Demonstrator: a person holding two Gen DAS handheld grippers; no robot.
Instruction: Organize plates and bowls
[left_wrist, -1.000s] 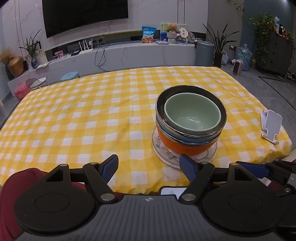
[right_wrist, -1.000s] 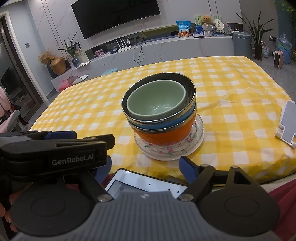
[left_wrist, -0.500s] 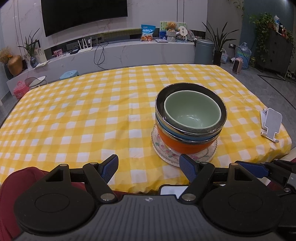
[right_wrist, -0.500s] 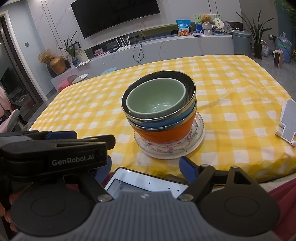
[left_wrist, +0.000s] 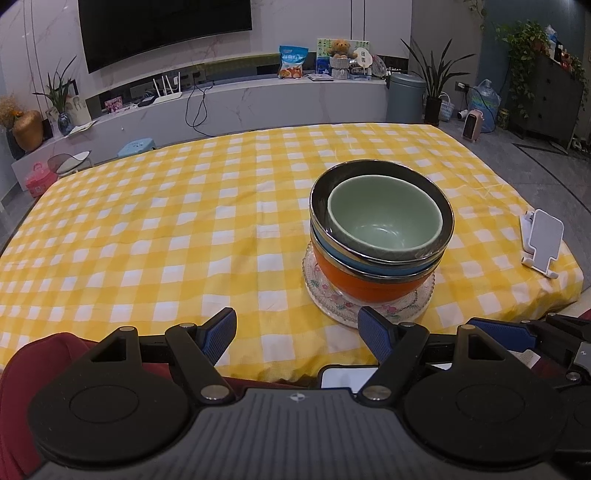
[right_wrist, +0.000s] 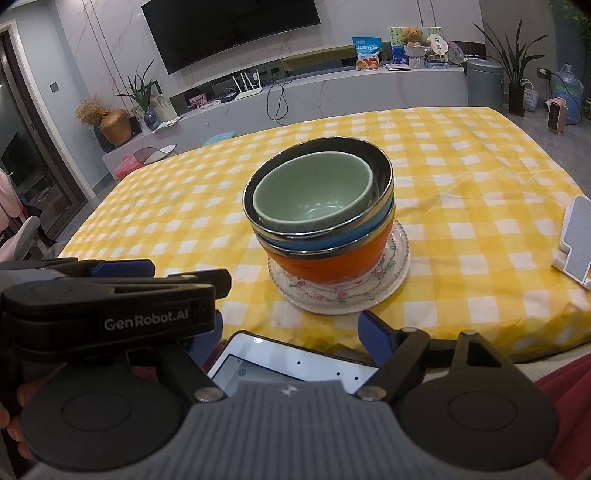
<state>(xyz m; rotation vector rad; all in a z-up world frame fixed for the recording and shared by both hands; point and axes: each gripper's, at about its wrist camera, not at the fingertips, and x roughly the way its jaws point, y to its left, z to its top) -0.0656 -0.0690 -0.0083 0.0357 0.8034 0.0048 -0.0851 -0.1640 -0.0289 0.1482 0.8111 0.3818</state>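
Note:
A stack stands on the yellow checked table (left_wrist: 147, 236): a pale green bowl (left_wrist: 384, 218) nested in a blue steel-rimmed bowl (left_wrist: 332, 251), in an orange bowl (left_wrist: 369, 284), on a floral glass plate (left_wrist: 328, 291). The same stack shows in the right wrist view: green bowl (right_wrist: 314, 195), orange bowl (right_wrist: 332, 266), plate (right_wrist: 391, 273). My left gripper (left_wrist: 297, 334) is open and empty, at the table's near edge, short of the stack. My right gripper (right_wrist: 291, 332) is open and empty, also at the near edge; its left finger is hidden behind the left gripper's body (right_wrist: 110, 306).
A white phone stand (left_wrist: 541, 243) sits at the table's right edge, also in the right wrist view (right_wrist: 576, 240). A white tablet (right_wrist: 291, 365) lies below the right gripper. Red clothing (left_wrist: 37, 369) is at the near left. A TV wall and shelf are behind the table.
Both views have drawn back and dipped slightly, so the stack sits a little higher in frame. Nothing on the table moved; both grippers stayed open.

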